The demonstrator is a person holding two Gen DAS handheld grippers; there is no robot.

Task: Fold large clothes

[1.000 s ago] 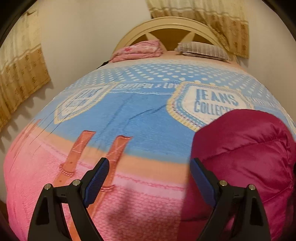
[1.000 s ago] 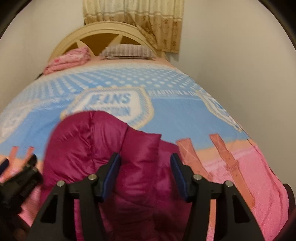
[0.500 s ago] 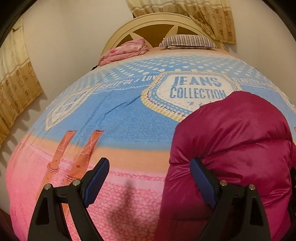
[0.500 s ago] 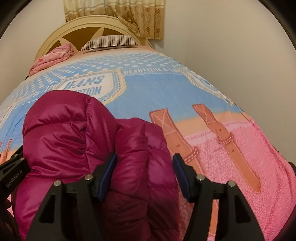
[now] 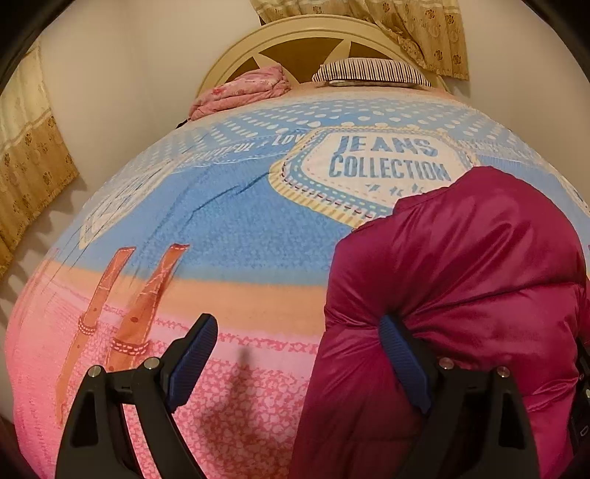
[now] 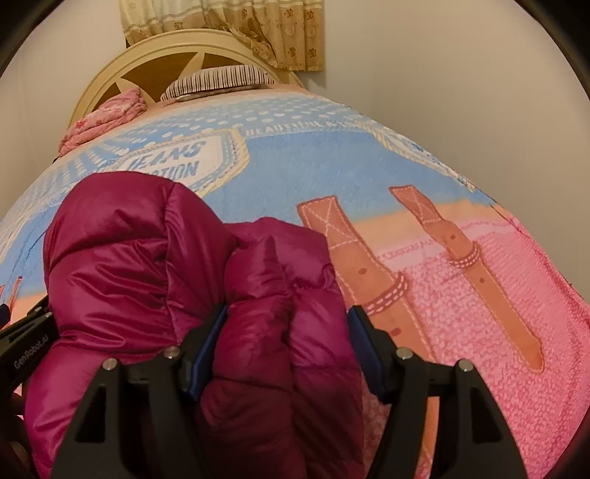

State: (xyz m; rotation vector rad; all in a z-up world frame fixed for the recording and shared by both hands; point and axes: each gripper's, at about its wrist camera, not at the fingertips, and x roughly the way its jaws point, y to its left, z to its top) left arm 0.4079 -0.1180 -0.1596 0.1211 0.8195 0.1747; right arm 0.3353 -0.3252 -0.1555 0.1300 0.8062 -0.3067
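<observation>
My right hand-held gripper (image 6: 285, 350), jaws just widening, straddles the padded jacket (image 6: 155, 265) bundle settling on the bed (image 6: 461, 313), while my left hand-held gripper (image 5: 298, 363) stays spread beside it.

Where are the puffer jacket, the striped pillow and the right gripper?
puffer jacket (image 5: 479, 258): left wrist view, on its upper quilted panel.
striped pillow (image 5: 368, 70): left wrist view, on its top face.
right gripper (image 6: 285, 350): right wrist view, midway between its fingertips.

a bed (image 5: 228, 258) with a blue-and-pink printed cover carries a striped pillow (image 5: 372, 72) and a pink bundle (image 5: 243, 90) at its head edge, below beige curtains (image 5: 413, 25).
</observation>
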